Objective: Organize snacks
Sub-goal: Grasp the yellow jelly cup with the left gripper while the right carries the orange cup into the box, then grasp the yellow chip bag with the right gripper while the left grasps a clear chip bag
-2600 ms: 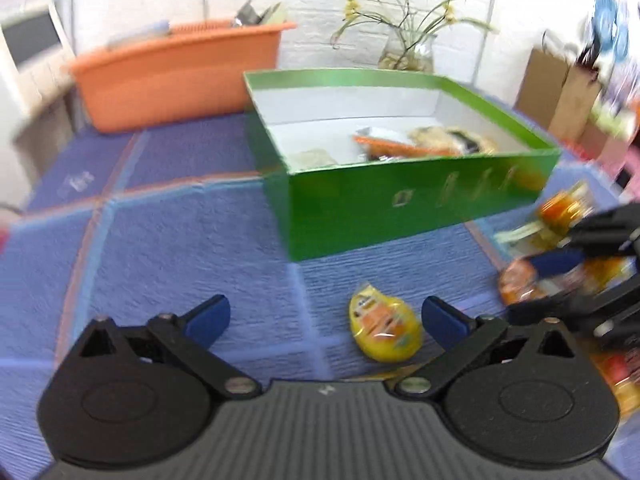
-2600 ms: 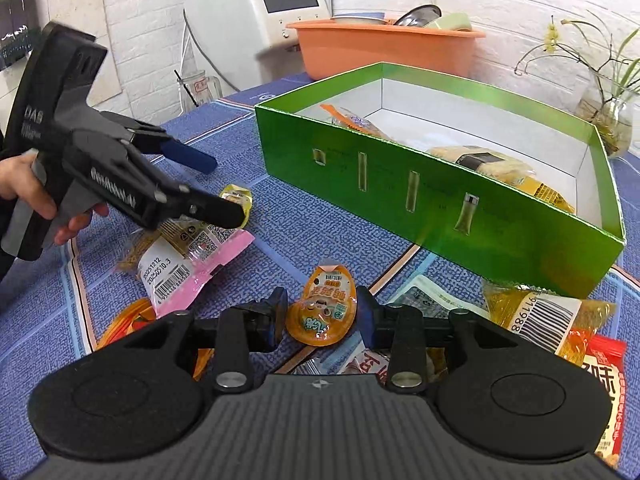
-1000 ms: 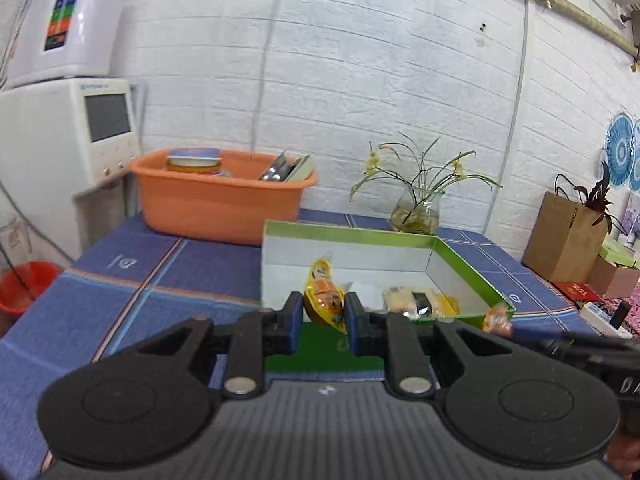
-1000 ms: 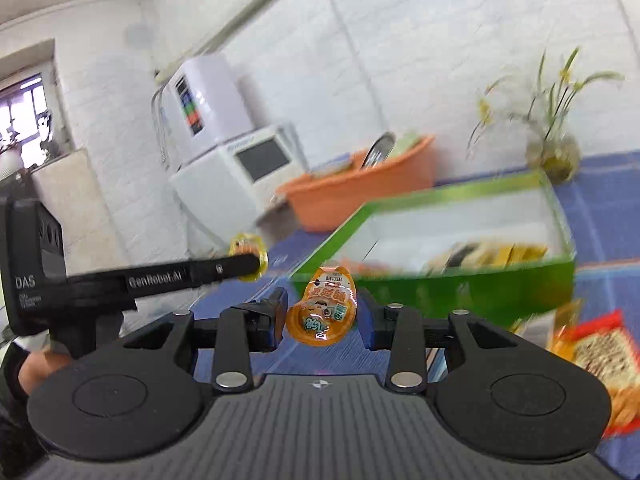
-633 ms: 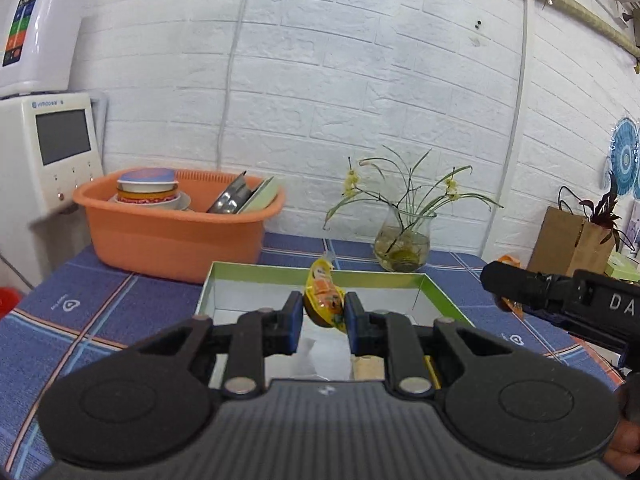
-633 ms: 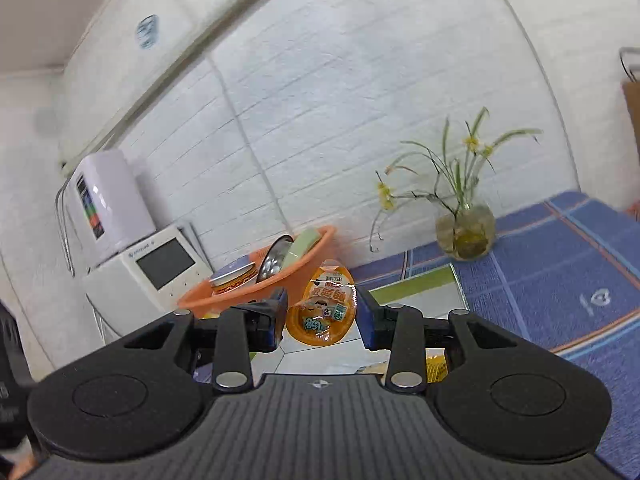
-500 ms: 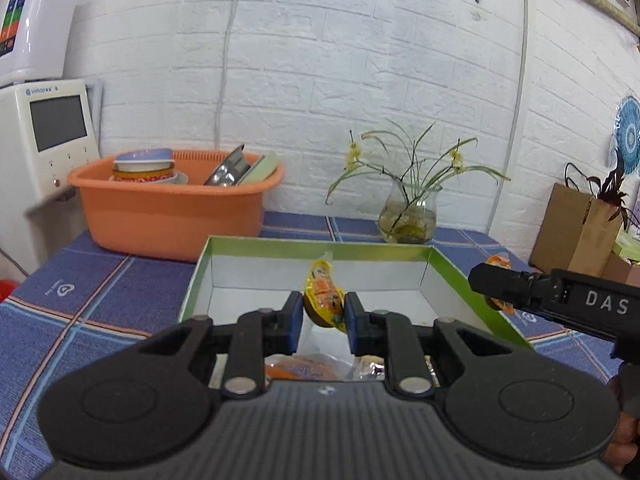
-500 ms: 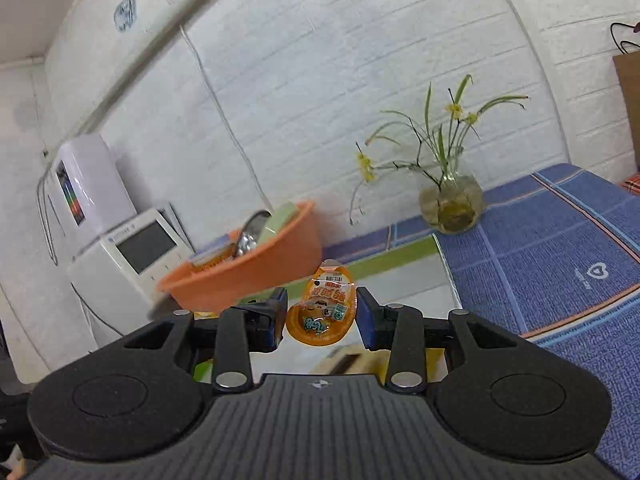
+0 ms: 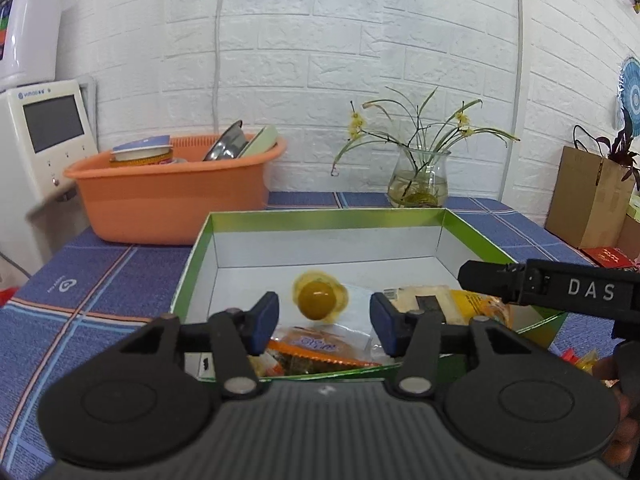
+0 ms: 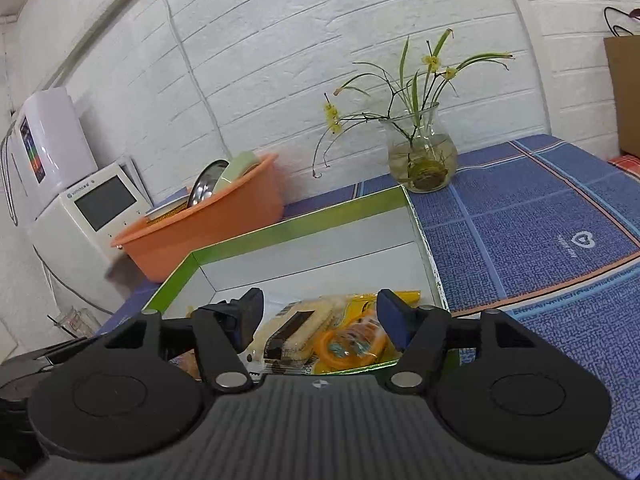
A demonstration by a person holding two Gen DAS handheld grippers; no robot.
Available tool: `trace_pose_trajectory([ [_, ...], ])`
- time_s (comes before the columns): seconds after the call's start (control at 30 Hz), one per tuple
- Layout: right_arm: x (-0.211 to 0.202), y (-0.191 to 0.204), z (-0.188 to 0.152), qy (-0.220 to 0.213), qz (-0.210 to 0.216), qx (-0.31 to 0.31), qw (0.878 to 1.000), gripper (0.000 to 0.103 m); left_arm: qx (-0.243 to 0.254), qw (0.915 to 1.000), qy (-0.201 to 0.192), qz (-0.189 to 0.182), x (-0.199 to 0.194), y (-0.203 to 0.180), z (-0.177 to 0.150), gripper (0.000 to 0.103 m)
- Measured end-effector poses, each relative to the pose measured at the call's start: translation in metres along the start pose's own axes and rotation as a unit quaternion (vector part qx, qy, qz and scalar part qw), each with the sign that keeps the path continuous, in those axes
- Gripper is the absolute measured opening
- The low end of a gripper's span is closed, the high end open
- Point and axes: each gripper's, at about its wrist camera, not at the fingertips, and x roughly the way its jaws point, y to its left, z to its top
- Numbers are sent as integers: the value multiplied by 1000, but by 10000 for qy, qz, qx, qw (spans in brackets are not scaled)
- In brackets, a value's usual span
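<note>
Woven blue cloth (image 9: 104,276); glossy green box (image 9: 320,216), round yellow snack (image 9: 318,300).

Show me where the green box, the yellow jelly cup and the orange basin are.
green box (image 9: 328,214), left wrist view, on its far green rim.
yellow jelly cup (image 9: 318,299), left wrist view, on its round middle, blurred.
orange basin (image 9: 168,204), left wrist view, on its front wall.

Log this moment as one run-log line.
left gripper: jaws opening, yellow snack dropping free | right gripper: jaws opening, orange snack released | both over green box
</note>
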Motion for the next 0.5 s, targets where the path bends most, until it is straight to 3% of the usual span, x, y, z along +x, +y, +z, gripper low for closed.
trace_pose_trajectory([
  [0.17,-14,3,9,-169,139,-108,9997,103,68,9999,-110,89,-14,2,1,56],
  [0.37,-44,7,27,-522,294,-317,9977,103,213,9974,-416,550,-52,5,-4,63],
  [0.5,-69,8,32,-661,256,-458,9964,103,146,9962,-272,818,-82,16,-20,69],
])
